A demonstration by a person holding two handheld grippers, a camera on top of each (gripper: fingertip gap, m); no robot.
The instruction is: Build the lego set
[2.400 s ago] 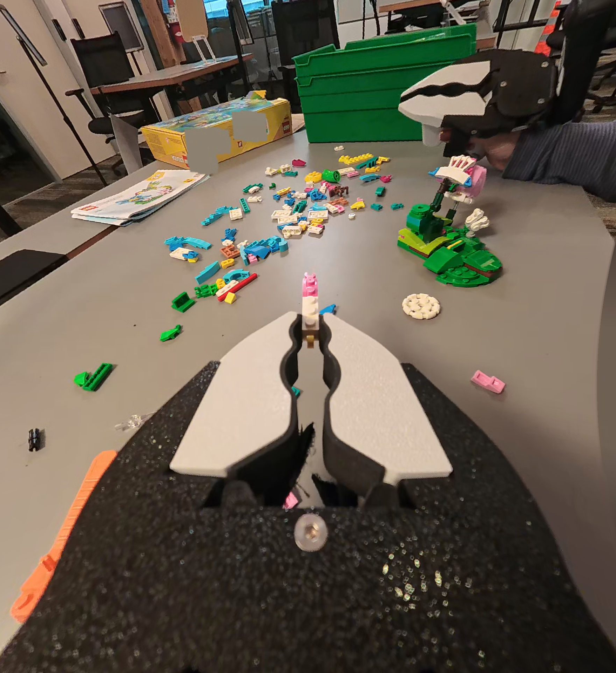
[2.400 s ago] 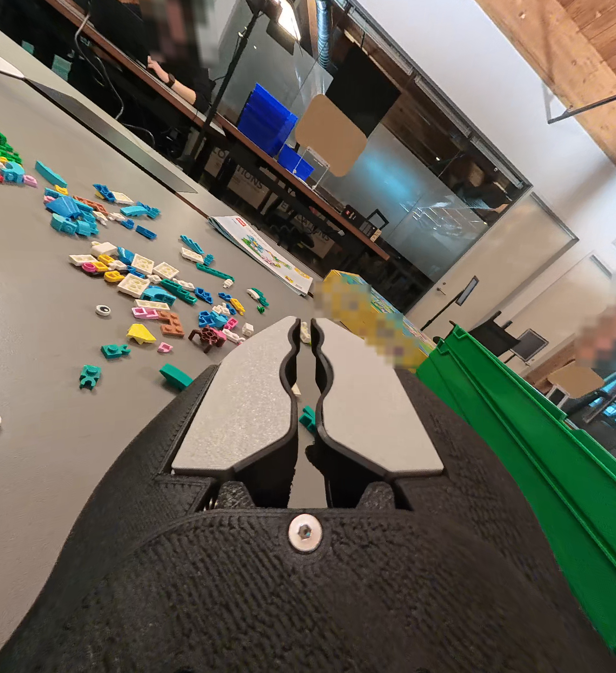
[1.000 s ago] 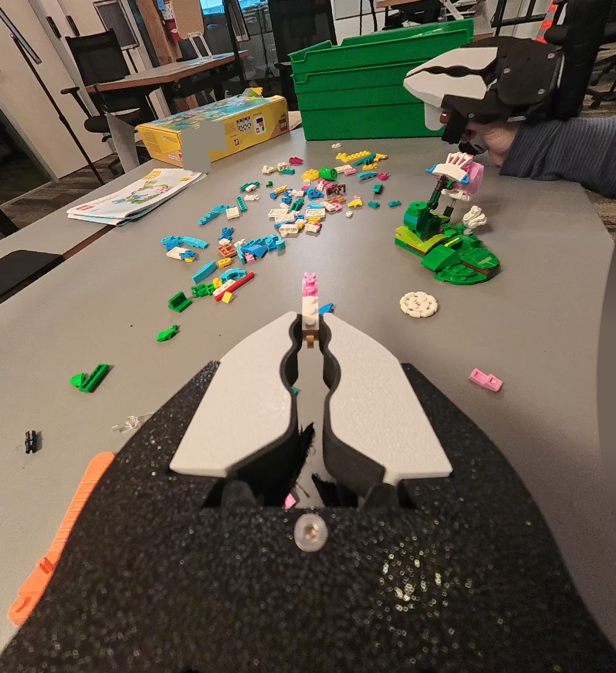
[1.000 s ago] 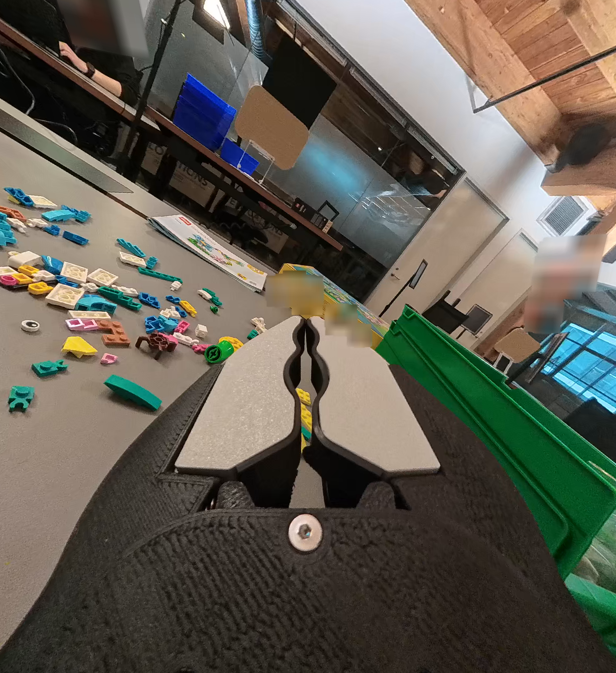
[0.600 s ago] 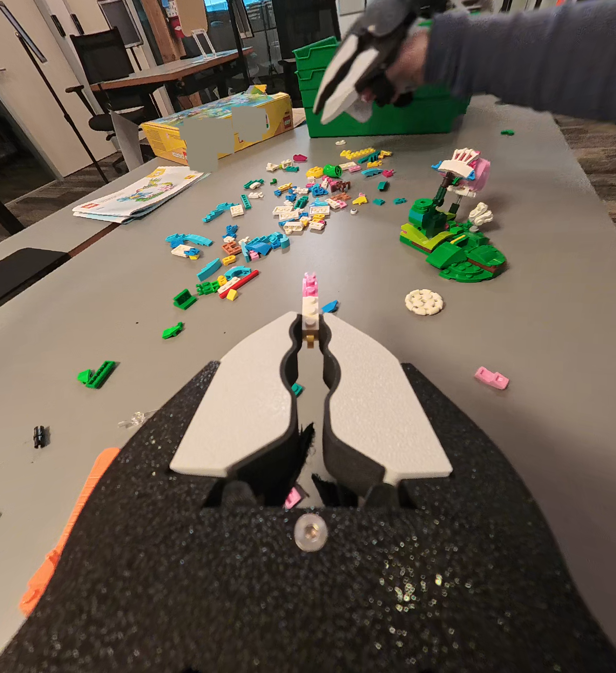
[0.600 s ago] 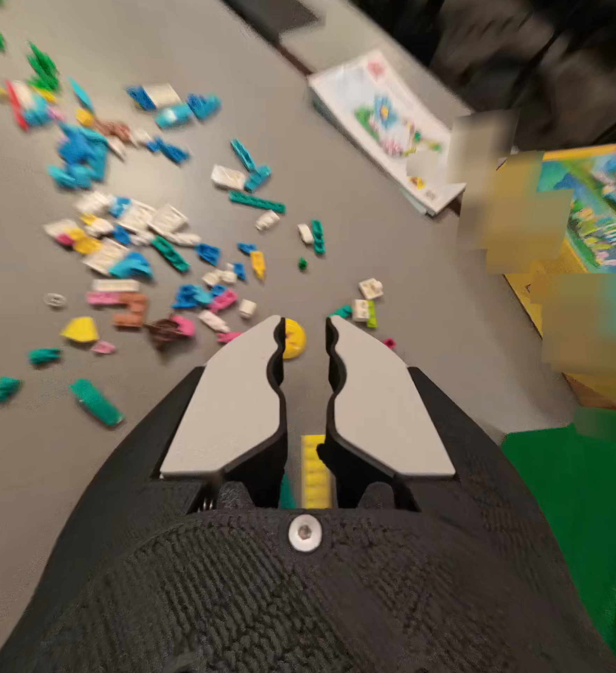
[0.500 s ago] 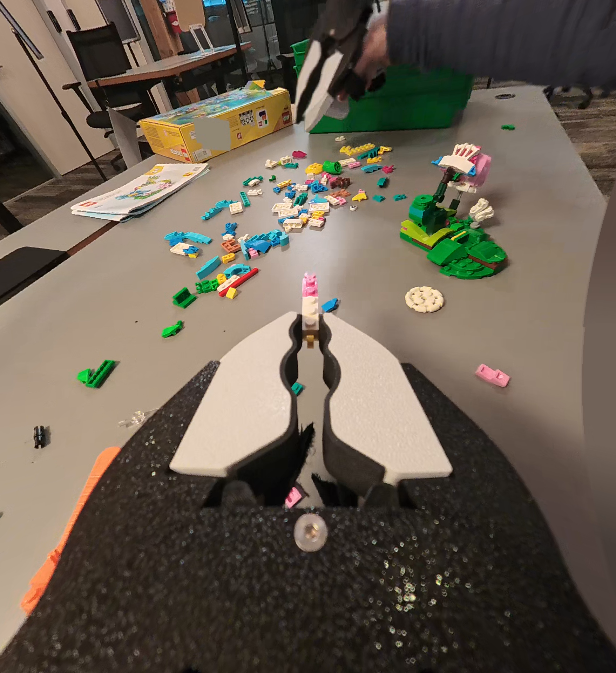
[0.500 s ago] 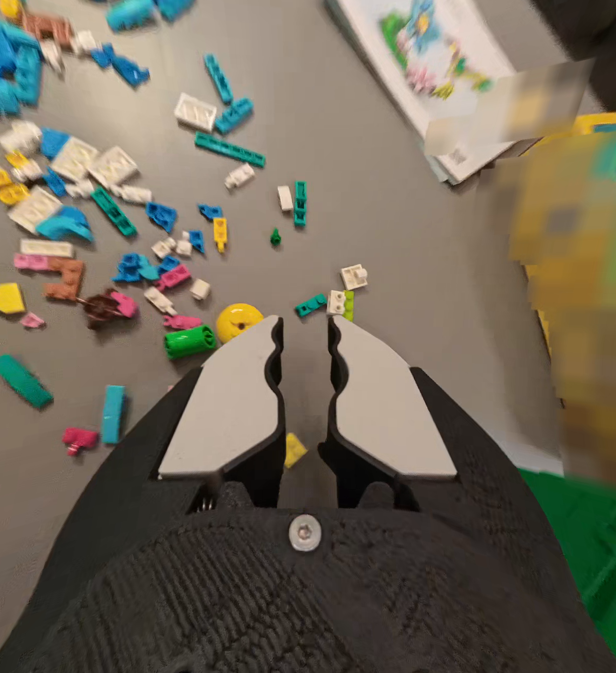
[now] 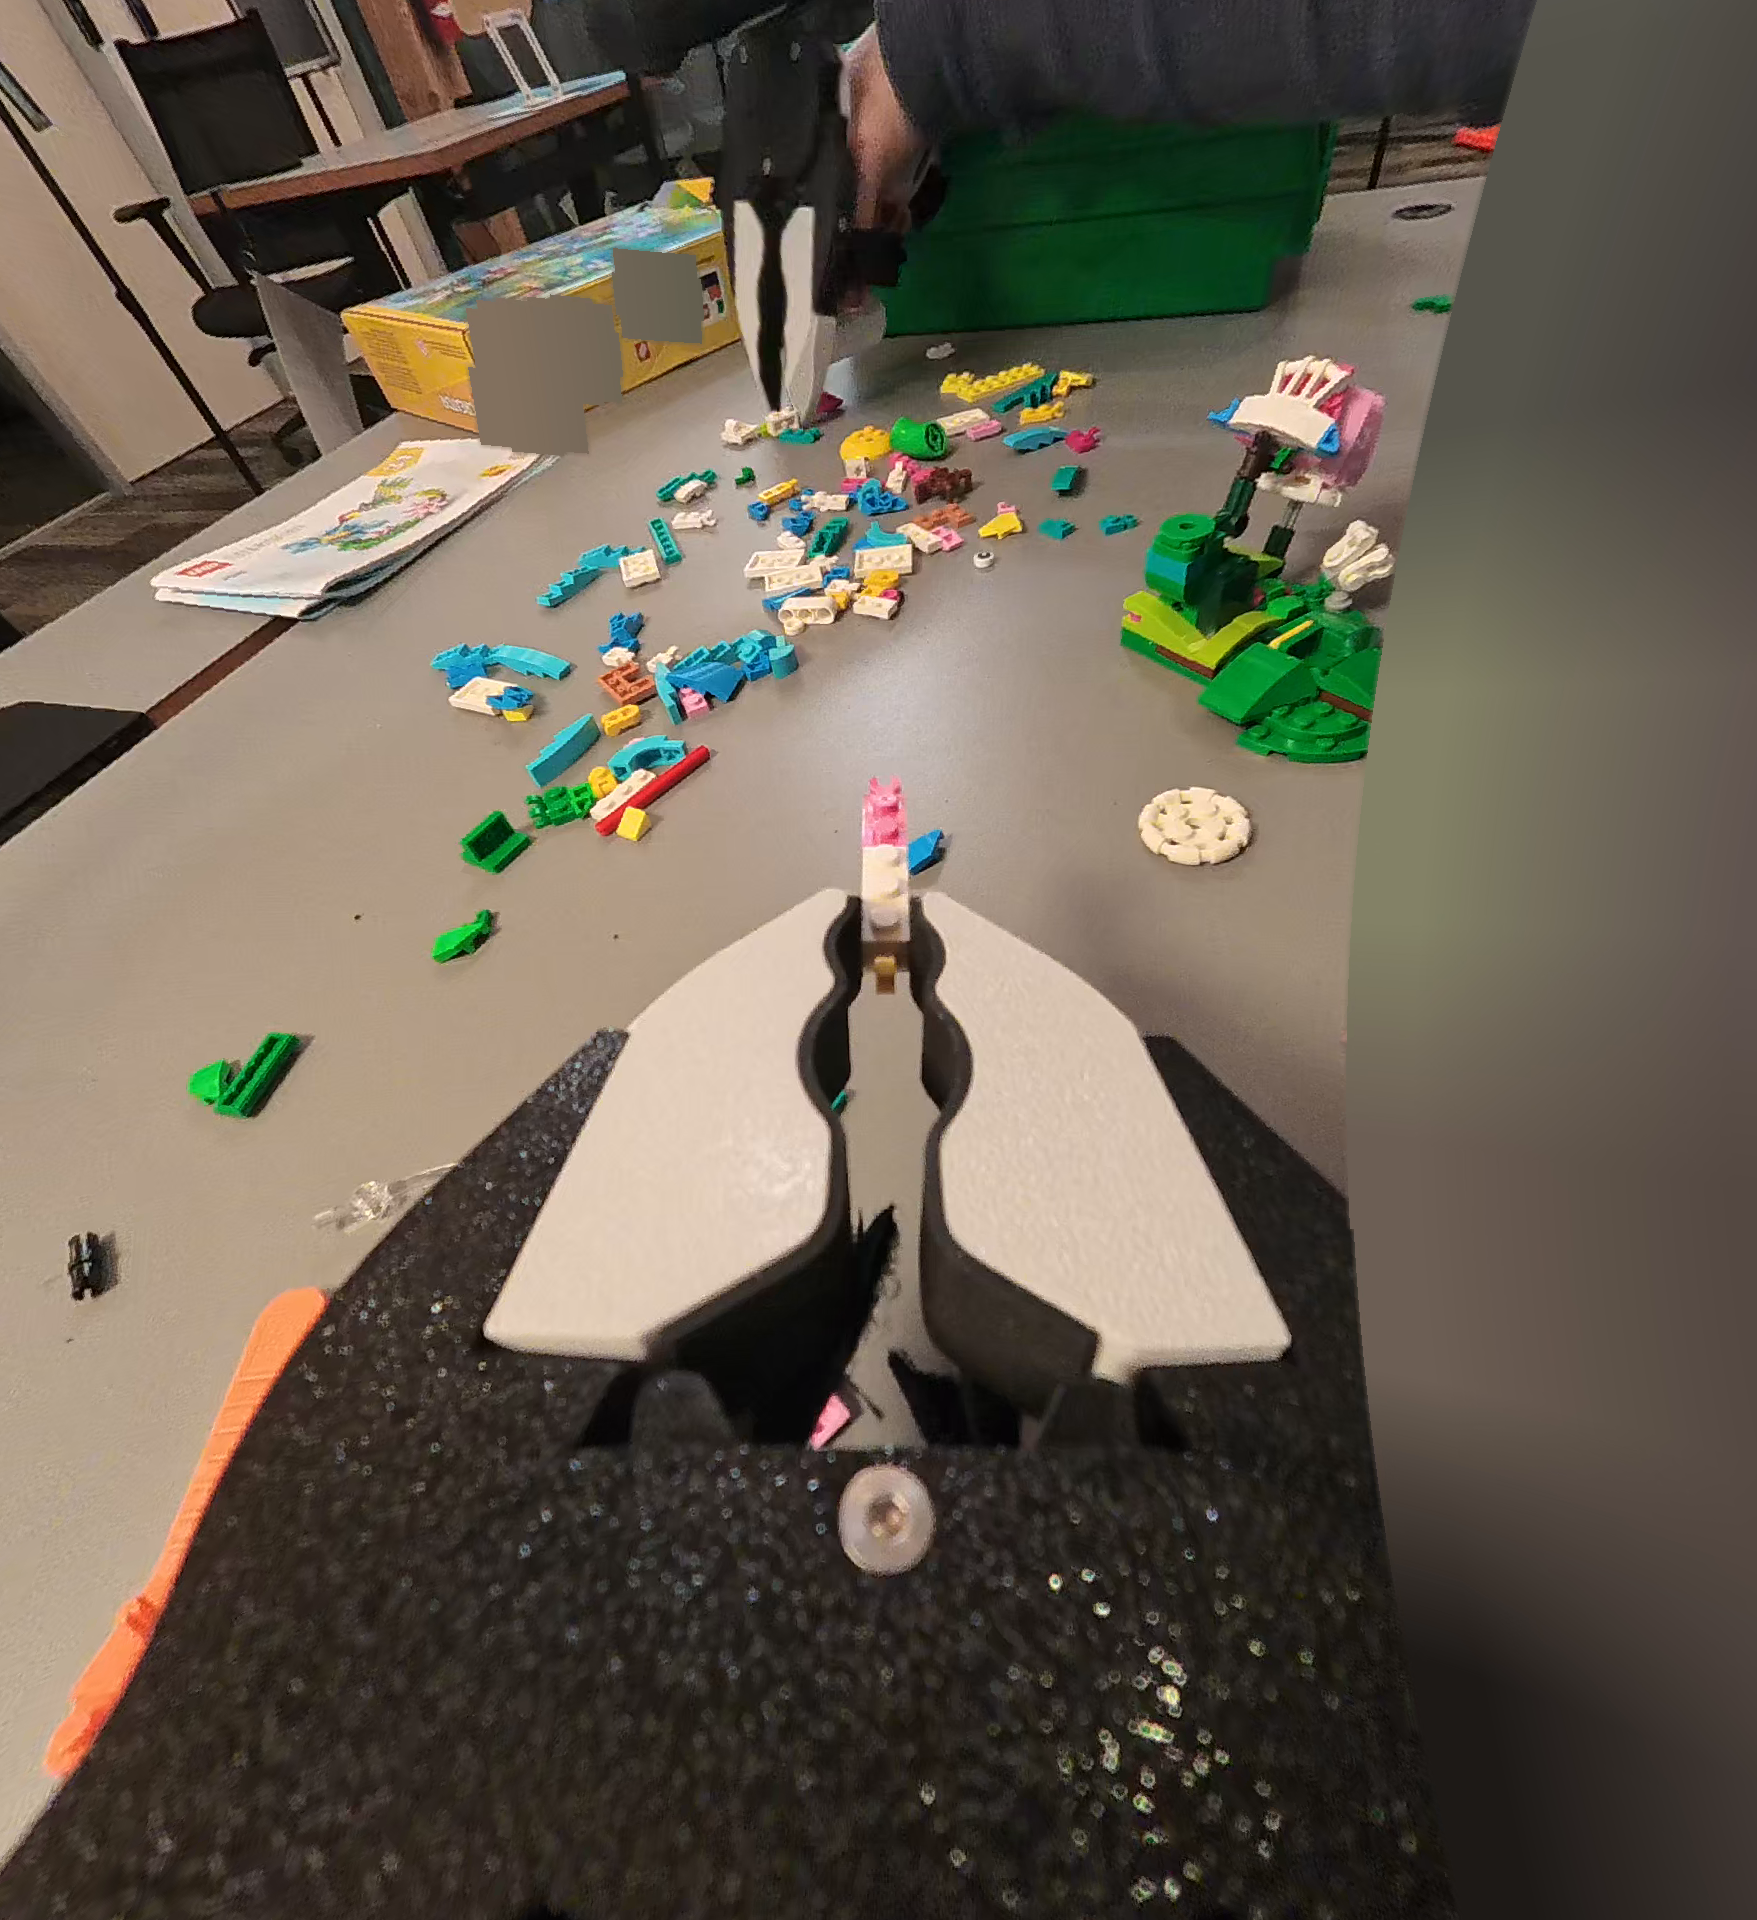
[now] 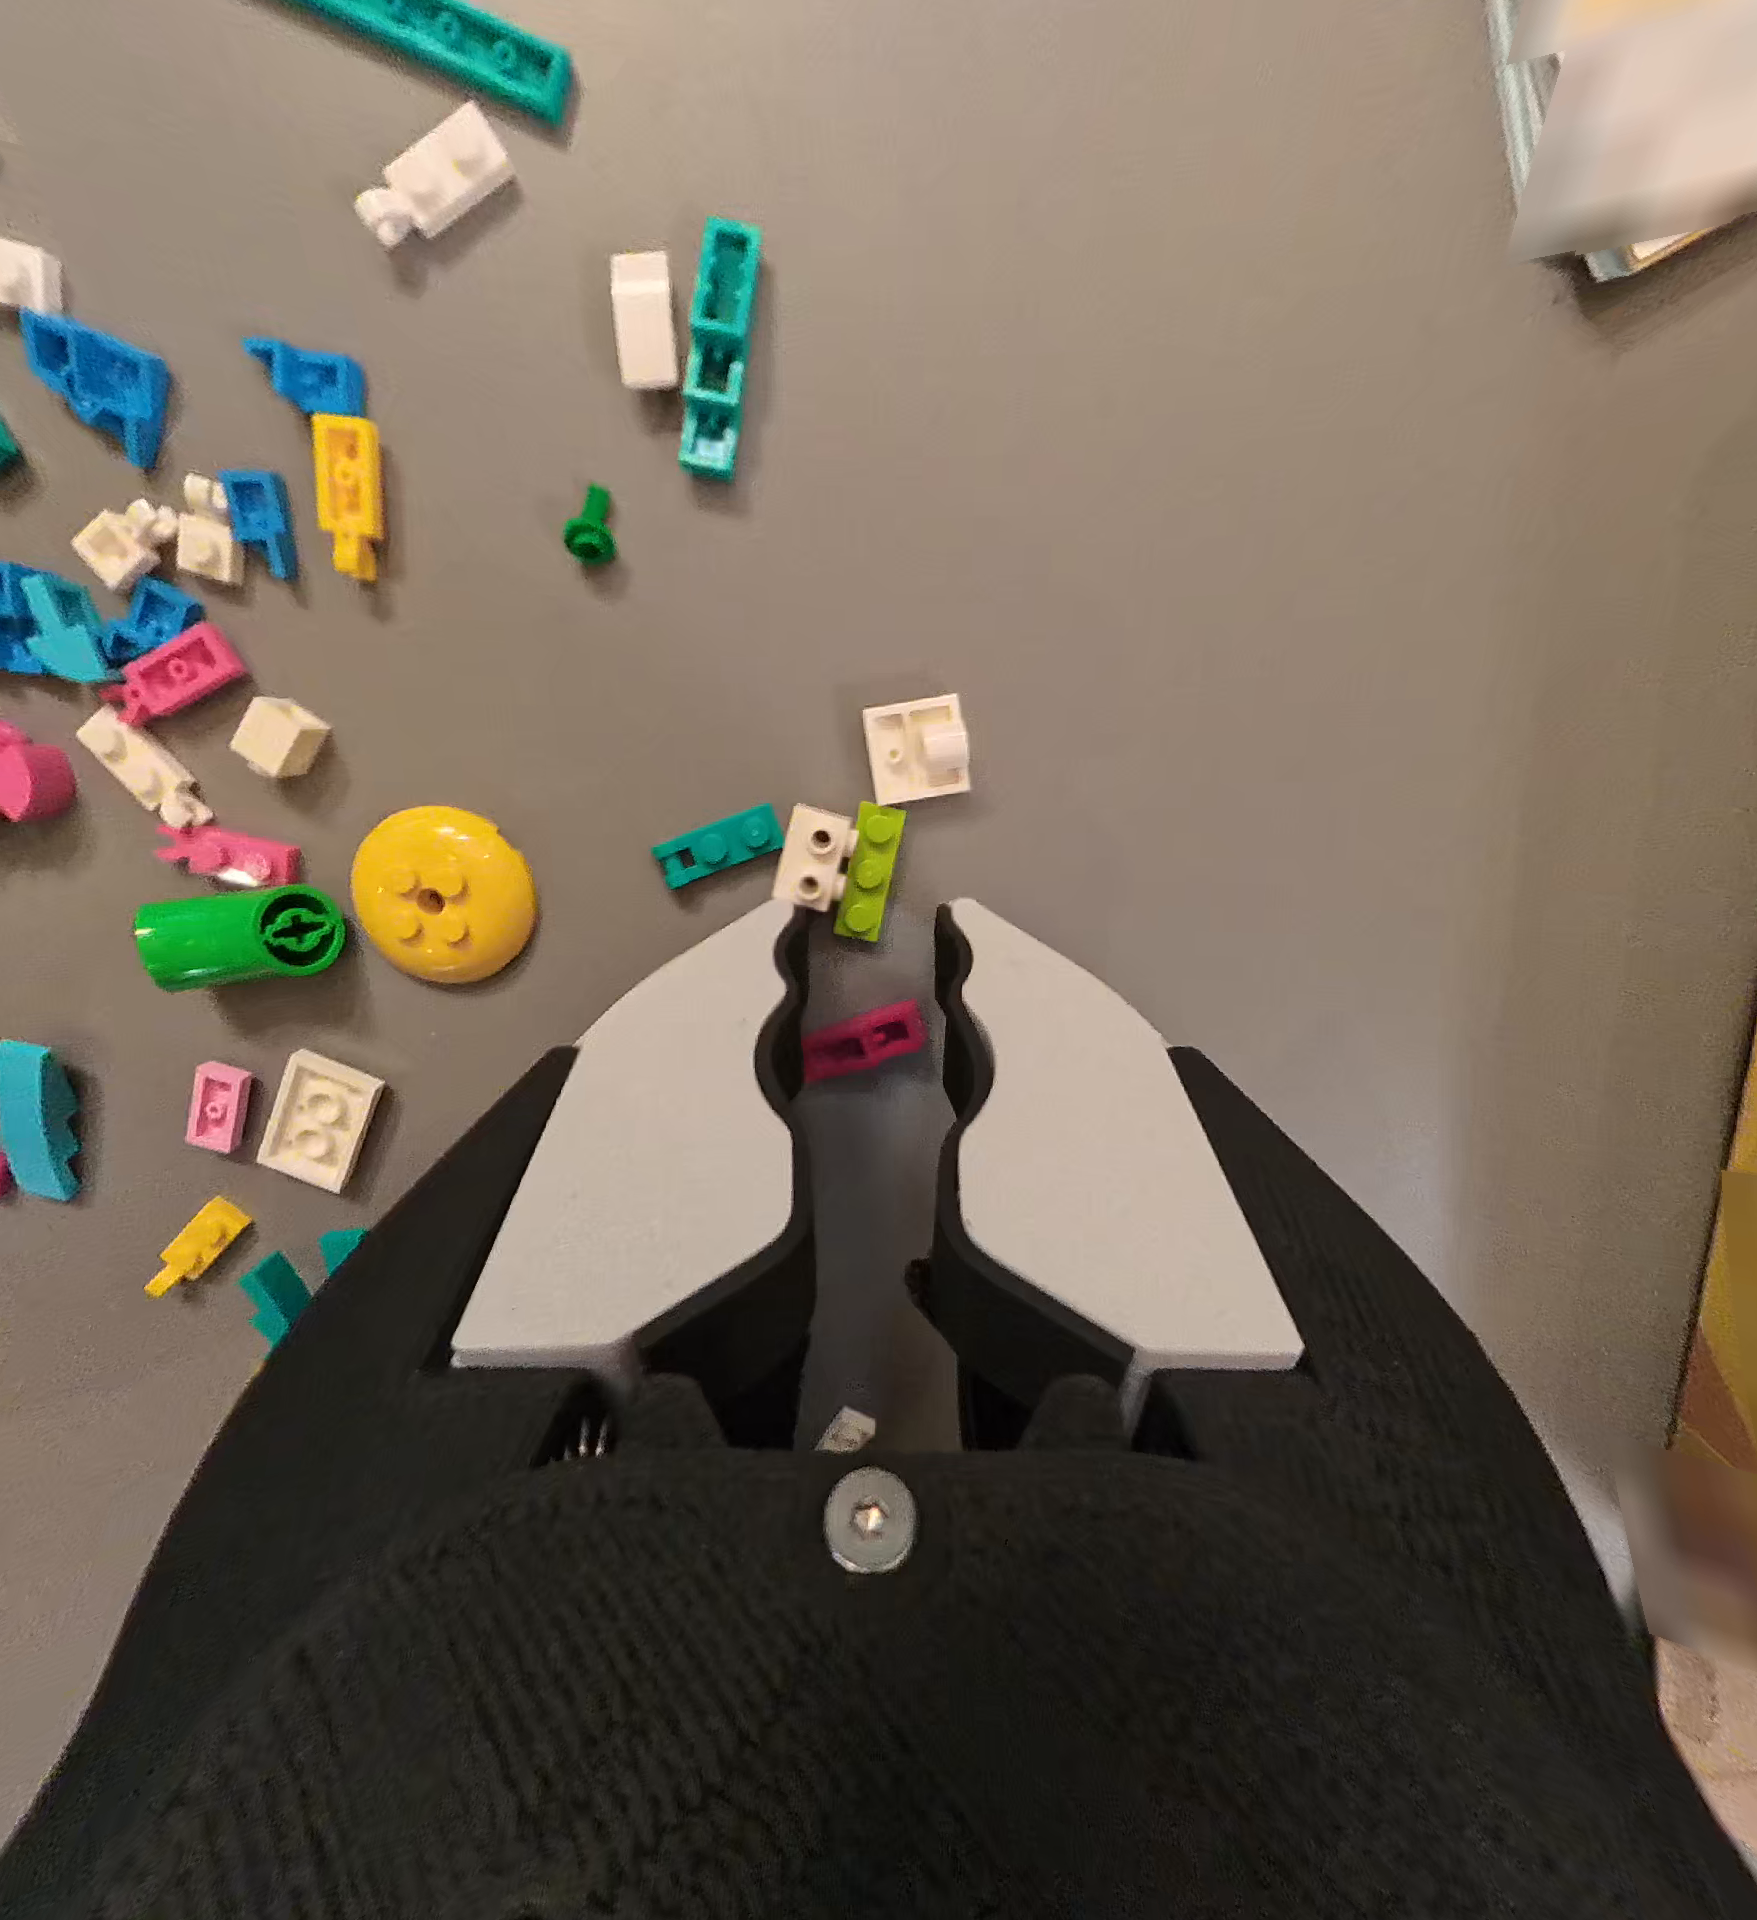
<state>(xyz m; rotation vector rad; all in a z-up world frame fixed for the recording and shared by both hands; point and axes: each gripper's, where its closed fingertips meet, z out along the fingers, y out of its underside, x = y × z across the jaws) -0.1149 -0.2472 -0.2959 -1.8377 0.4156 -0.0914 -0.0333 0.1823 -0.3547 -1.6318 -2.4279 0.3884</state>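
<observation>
My left gripper (image 9: pixel 884 914) is shut on a small pink and white lego stack (image 9: pixel 882 862) and holds it upright above the grey table (image 9: pixel 230 883). The green flower model (image 9: pixel 1258 623) stands at the right. My right gripper (image 10: pixel 866 914) is open and points down over loose bricks, with a lime plate joined to a white brick (image 10: pixel 843 868) just past its tips and a magenta plate (image 10: pixel 863 1039) between its fingers. It also shows in the left wrist view (image 9: pixel 786 312), far off over the pile.
Loose bricks (image 9: pixel 812 551) are scattered across the middle of the table. A yellow dome (image 10: pixel 443 894) and a green cylinder (image 10: pixel 235 935) lie left of my right gripper. A yellow box (image 9: pixel 541 301), a booklet (image 9: pixel 334 530) and green bins (image 9: pixel 1113 218) stand at the back. The left gripper's tips are roughly 45 cm from the right gripper's. The green flower model (image 9: pixel 1258 623) lies some 15 cm from my left tips, 35 cm from my right tips.
My right gripper swung from the flower model across to the far pile, turned to point down, opened and came lower over the lime and white pieces. My left gripper stayed still.
</observation>
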